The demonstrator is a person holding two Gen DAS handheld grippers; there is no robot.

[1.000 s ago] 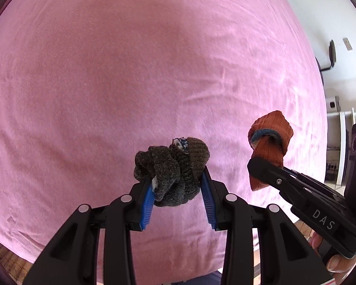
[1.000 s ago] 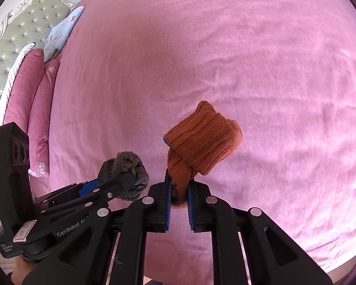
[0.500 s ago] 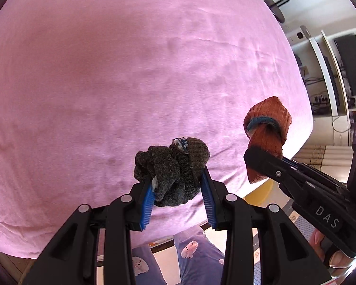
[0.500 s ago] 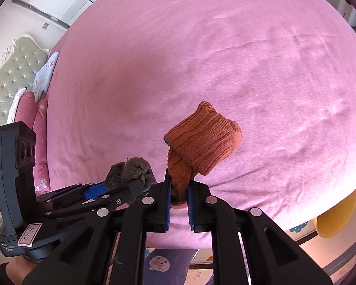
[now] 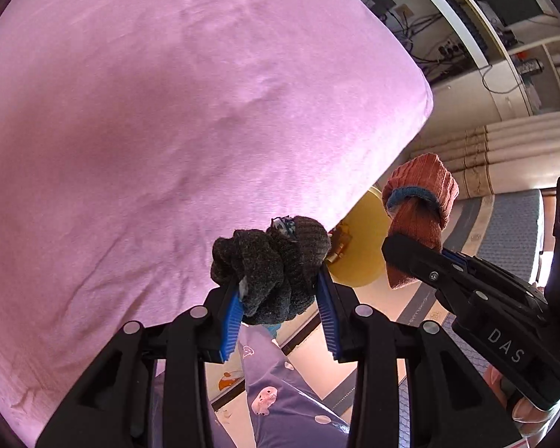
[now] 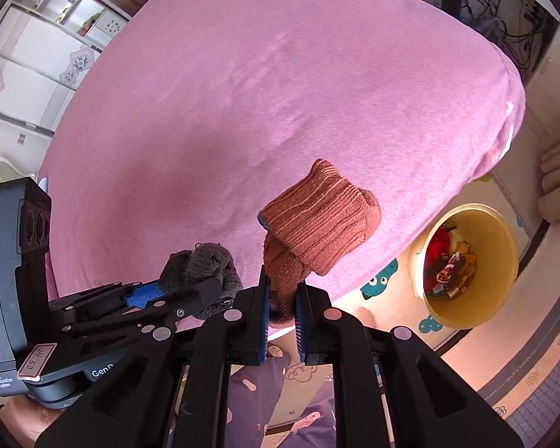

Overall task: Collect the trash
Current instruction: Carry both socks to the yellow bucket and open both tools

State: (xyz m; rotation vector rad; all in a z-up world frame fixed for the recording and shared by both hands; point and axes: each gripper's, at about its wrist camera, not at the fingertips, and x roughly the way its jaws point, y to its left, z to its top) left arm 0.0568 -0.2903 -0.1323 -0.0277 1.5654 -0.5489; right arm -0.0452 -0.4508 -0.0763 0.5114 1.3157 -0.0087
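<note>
Two bundles are clamped: the left gripper (image 5: 280, 308) grasps a dark grey sock ball (image 5: 270, 267) at lower centre; the right gripper (image 6: 282, 315) pinches a rust-orange sock (image 6: 317, 231), yellow bin (image 6: 504, 280) lower right.

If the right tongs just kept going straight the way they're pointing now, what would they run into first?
Most likely the pink bedspread. The right tongs, shut on the rust-orange sock bundle, aim at the bed near its edge, not at the yellow bin off to the right on the floor. Depth is hard to judge.
</note>
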